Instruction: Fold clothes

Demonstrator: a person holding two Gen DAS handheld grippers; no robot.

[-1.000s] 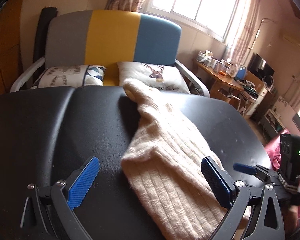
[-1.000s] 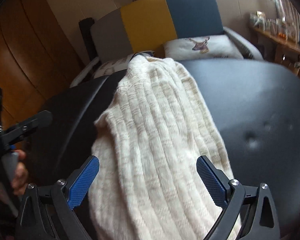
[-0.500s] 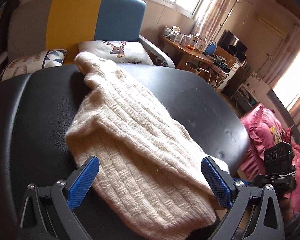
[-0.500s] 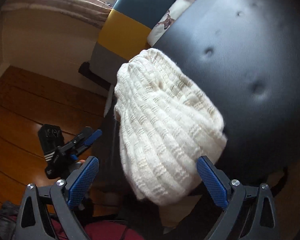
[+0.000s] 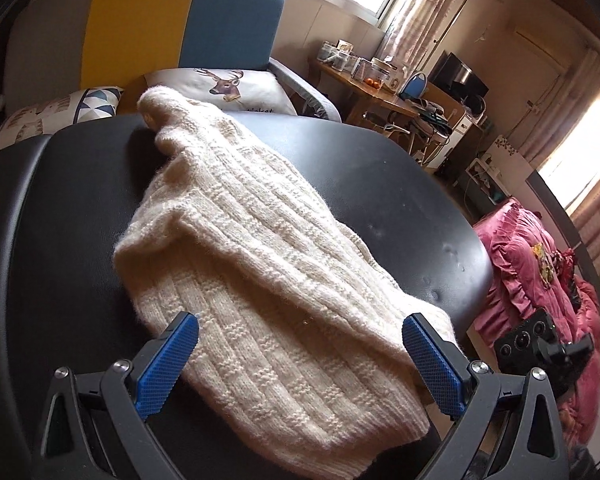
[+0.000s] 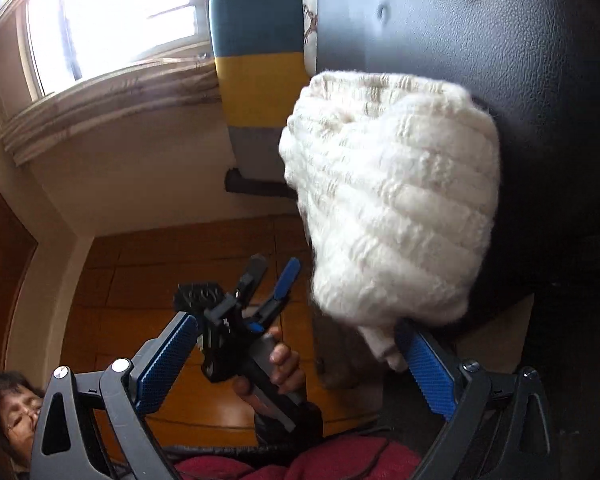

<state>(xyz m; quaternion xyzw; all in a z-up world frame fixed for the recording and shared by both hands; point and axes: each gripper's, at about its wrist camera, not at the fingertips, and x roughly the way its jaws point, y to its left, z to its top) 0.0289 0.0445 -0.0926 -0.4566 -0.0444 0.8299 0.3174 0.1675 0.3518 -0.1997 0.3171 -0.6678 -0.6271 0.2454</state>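
A cream knitted sweater [image 5: 260, 264] lies folded in a long strip across the black padded table [image 5: 400, 184]. Its near end hangs over the table's edge [image 6: 388, 208]. My left gripper [image 5: 300, 354] hovers open just above the near part of the sweater, with nothing between its blue pads. In the rolled right wrist view, my right gripper [image 6: 300, 360] is open below the table edge. The sweater's hanging tip lies against its right finger [image 6: 424, 364]. A hand holds the left gripper [image 6: 274, 268] beside the hanging end.
An armchair [image 5: 180, 28] with a grey, yellow and blue back and printed cushions stands behind the table. A wooden desk [image 5: 380, 92] with jars is at the back right, pink bedding [image 5: 532, 264] at the right. A person's head shows low at the left [image 6: 8, 408].
The left gripper has swung right and in over the sweater. The right gripper has dropped off the table's edge and rolled sideways, now facing the sweater's hanging end.
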